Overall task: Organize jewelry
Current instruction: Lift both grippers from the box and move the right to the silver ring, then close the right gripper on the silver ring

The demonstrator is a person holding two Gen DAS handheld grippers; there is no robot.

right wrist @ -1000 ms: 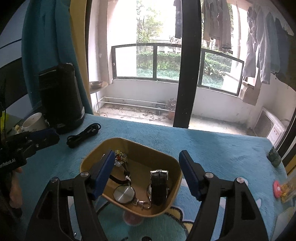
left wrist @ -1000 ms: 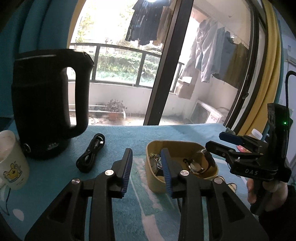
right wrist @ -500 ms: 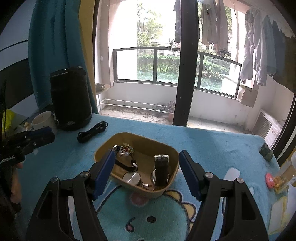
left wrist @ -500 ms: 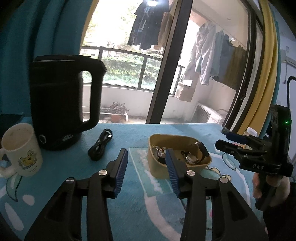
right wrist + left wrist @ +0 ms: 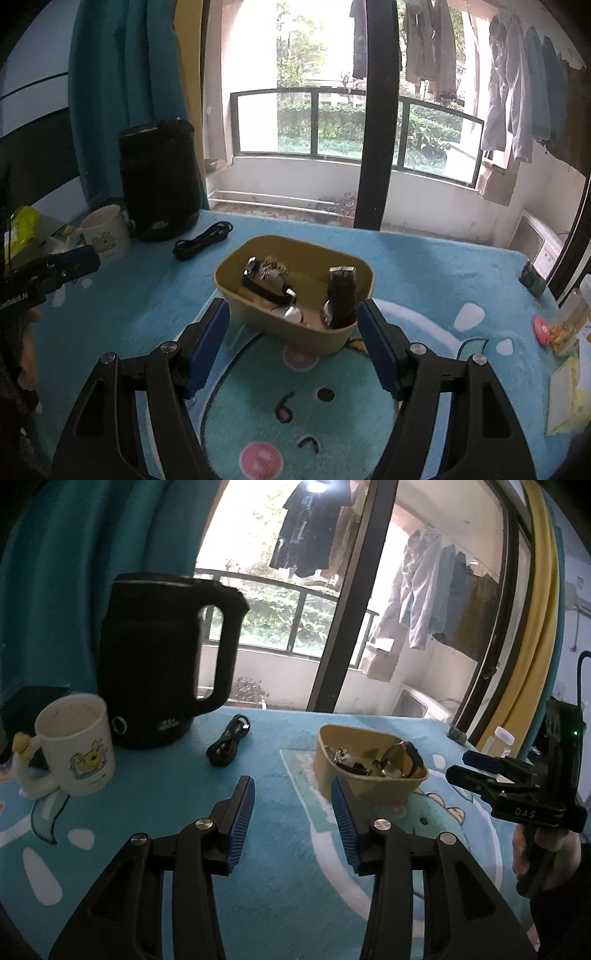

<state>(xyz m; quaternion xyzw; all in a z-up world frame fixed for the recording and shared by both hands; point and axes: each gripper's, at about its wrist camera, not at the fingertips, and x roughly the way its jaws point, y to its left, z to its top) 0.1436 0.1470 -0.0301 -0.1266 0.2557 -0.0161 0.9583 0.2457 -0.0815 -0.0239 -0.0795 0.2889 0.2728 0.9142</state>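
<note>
A tan bowl (image 5: 236,295) stands on the blue cartoon mat and holds a black-strap watch (image 5: 341,295), a second watch (image 5: 264,284) and small jewelry pieces. The bowl also shows in the left wrist view (image 5: 328,775). My right gripper (image 5: 293,334) is open and empty, its fingers either side of the bowl's near wall. My left gripper (image 5: 293,799) is open and empty, just left of and short of the bowl. The right gripper also shows in the left wrist view (image 5: 476,766), and the left gripper in the right wrist view (image 5: 75,262).
A black kettle (image 5: 162,657) and a white cartoon mug (image 5: 79,755) stand at the left. A coiled black cable (image 5: 229,746) lies between kettle and bowl. Small items (image 5: 554,328) sit at the mat's right edge. A window and balcony are behind.
Both grippers have pulled back from the bowl, which now sits farther away in both views. The mug has come fully into the left wrist view. Both grippers stay open.
</note>
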